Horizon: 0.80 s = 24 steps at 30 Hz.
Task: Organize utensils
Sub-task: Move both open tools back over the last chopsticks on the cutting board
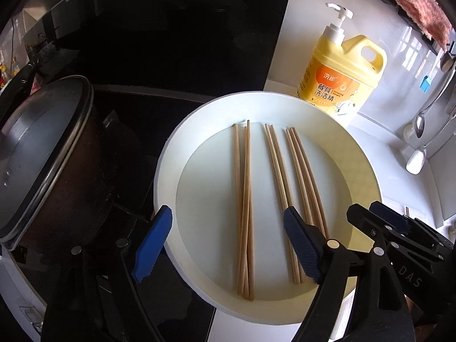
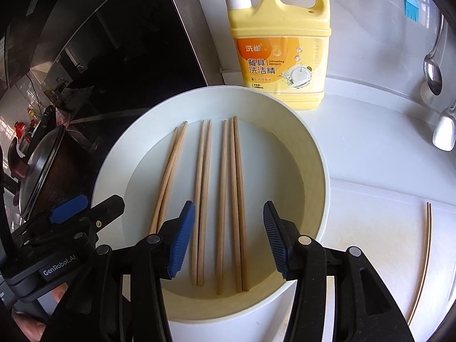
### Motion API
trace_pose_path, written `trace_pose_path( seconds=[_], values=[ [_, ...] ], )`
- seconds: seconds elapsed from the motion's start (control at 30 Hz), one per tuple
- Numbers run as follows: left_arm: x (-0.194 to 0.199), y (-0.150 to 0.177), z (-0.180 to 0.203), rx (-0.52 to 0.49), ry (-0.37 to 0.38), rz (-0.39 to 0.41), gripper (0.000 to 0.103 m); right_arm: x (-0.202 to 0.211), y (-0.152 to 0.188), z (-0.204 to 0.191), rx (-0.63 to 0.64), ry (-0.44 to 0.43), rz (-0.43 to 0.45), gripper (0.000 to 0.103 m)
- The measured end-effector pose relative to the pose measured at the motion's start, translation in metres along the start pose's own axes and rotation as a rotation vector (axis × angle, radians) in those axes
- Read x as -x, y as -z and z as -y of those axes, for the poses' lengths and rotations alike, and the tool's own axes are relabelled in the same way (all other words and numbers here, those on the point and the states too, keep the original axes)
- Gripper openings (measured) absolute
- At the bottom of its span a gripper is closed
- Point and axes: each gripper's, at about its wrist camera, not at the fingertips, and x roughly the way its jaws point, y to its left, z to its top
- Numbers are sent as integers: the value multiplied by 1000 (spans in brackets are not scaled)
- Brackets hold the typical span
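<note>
The left gripper (image 1: 228, 245) points steeply down over the white plate (image 1: 168, 168), jaws spread wide and holding nothing. The left group of wooden chopsticks (image 1: 244, 208) lies on the plate between its blue pads (image 1: 154, 242); the middle pair runs under its right pad. Left of its jaws stands a lidded pot (image 1: 48, 154), cut off by the frame edge. The right gripper (image 2: 229, 239) tilts down likewise, jaws parted and empty above the plate (image 2: 313, 171). The middle pair (image 2: 203, 199) and right group (image 2: 232, 199) lie between its pads (image 2: 182, 239). Ahead of the jaws stands a yellow detergent bottle (image 2: 280, 45). Right of them a thin stick (image 2: 424, 259) rests on the counter, blurred by the lens edge. No hand shows clearly.
</note>
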Motion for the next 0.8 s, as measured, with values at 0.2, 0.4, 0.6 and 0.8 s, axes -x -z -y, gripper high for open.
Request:
trace_pose_path(
  seconds=[0.2, 0.4, 0.6, 0.8],
  values=[
    [18, 15, 8, -2, -29, 6, 83, 18, 17, 11, 9, -7, 9, 54],
    [39, 32, 25, -6, -45, 25, 90, 45, 38, 30, 17, -12, 35, 57],
    [56, 51, 54, -29, -58, 39, 93, 76, 64, 58, 30, 13, 73, 58],
    [71, 71, 95, -65, -43, 55, 95, 102, 92, 101, -1, 36, 88, 60]
  ],
)
